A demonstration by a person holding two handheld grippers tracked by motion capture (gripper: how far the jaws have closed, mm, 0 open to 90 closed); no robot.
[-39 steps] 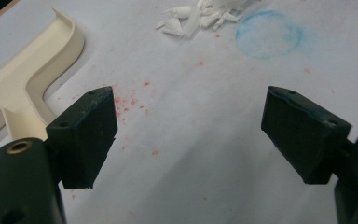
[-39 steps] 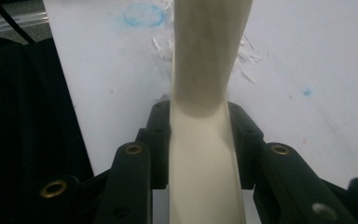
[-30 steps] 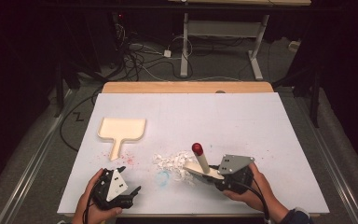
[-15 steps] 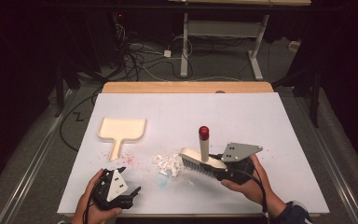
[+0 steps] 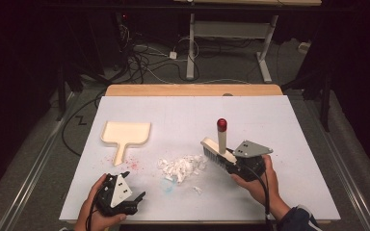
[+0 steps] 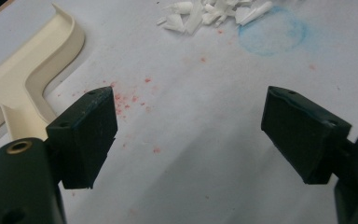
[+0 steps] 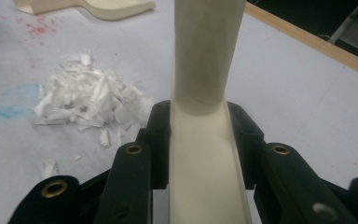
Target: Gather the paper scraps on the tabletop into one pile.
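We hold the right gripper (image 5: 232, 162) clamped on the cream back of the brush (image 5: 218, 150); in the right gripper view the jaws press flat against both sides of the brush (image 7: 205, 140). The handle with its red tip rises nearly upright, and the bristles sit on the table just to the right of the pile of white paper scraps (image 5: 180, 167). The left gripper (image 5: 134, 201) rests near the front edge of the table (image 5: 289, 125), jaws wide apart and holding nothing. The dustpan (image 5: 124, 134) lies apart from it, farther back and to the left of the scraps, handle pointing toward us.

Our judgement of the step: sweeping the scraps leftward. To do it well we should keep the bristles flat on the surface, draw in short strokes so the light pieces do not scatter, and bring the dustpan lip down against the table on the far side of the pile. A few stray scraps (image 5: 197, 190) lie nearer us and need a separate pass.

Hard to make out: the bristle contact line is hidden behind the brush back in the right gripper view. The dustpan (image 6: 23, 84) is cut off at the left gripper view's edge. Red specks (image 6: 130, 100) and a blue smear (image 6: 272, 35) look like stains, not loose debris, though we cannot be sure.
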